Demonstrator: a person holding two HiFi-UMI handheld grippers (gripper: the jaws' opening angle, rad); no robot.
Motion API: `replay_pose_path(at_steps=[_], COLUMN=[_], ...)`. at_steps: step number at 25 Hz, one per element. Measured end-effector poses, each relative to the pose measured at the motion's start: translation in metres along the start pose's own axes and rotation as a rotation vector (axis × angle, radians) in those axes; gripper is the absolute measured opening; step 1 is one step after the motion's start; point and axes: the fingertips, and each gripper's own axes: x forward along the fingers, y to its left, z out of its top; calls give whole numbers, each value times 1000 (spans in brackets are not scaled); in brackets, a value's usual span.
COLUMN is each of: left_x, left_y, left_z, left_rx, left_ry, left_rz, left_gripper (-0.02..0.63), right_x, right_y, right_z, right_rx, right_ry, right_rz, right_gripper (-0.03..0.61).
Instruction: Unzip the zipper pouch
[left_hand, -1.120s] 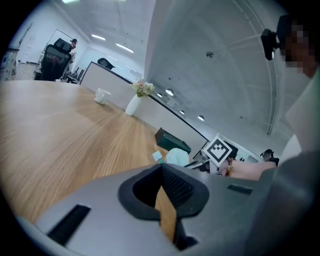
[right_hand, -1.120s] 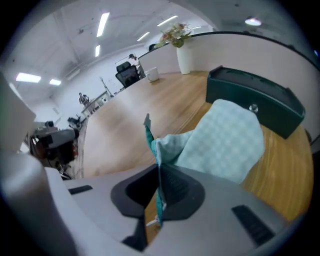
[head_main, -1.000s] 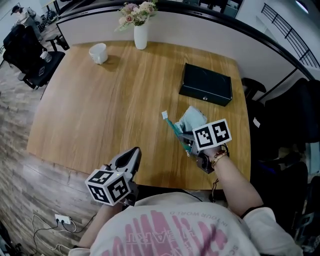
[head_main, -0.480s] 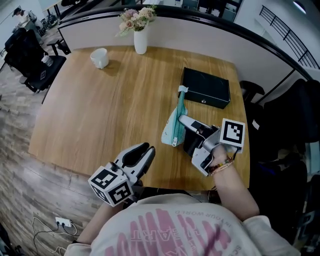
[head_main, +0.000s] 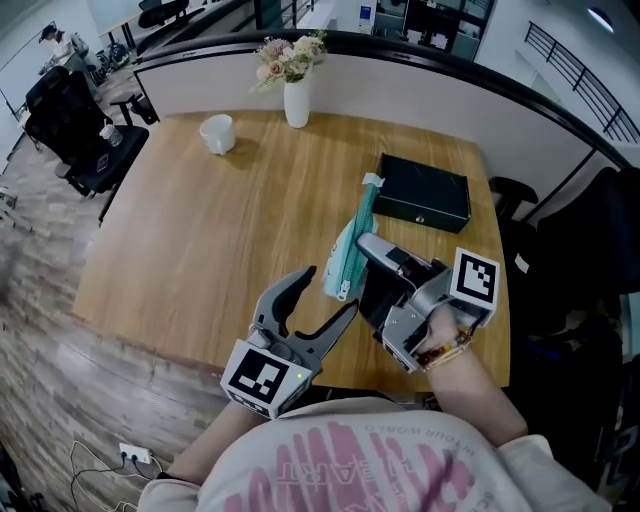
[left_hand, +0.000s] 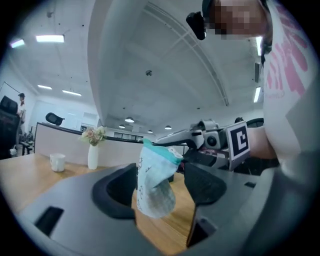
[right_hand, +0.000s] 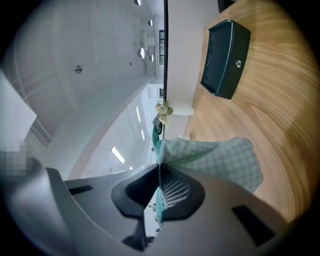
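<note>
Pouch (head_main: 349, 252) hung clamped in the right gripper (head_main: 367, 243); the left gripper (head_main: 326, 292), jaws opening around it without touching, needed a firm, square pinch.

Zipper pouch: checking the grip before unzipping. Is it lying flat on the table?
No, the zipper pouch hangs above the table, pinched by the right gripper.

Open-plan office: black swivel chairs (head_main: 70, 120) at left, wood meeting surface (head_main: 190, 240) w/ flower vase (head_main: 297, 102) & white mug (head_main: 217, 133), strip ceiling lights (left_hand: 49, 38), balcony railing (head_main: 565, 65) far right, plank floor (head_main: 60, 370).
</note>
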Motion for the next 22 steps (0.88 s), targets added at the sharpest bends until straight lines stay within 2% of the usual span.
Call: replay_pose_path(at_steps=[3,6,8,11,13,16,19,22], left_x=[1,3,3,-1,-3,-8,-28,-52], left_y=[9,13,13,8,6,14,38,61], left_z=[4,10,13,20,27,40,43,43], left_rx=[50,100,110,164,176,85,-60,-109], left_ry=[13,15,13,9,13,13,23,33], left_rz=[-13,-31,-54,-140,-188,-222,-263,-286], left_gripper=[264,264,248,137,99,26,12,11], right_x=[6,4,3,3,4,6,22,41], right_y=[2,4,5,11,16,22,21,16], right_z=[-4,-3,-3,-5,-8,-12,-32,-57], right_rx=[-12,-43,-28,-20,-37,-29,-9,8], right_ry=[-16,-55,-85,-103,-98,-83,-49,-17], right_rz=[-40,-82,-89,-95,-101,-89,-58,-24], right_gripper=[11,11,12,11,12,15,25,60])
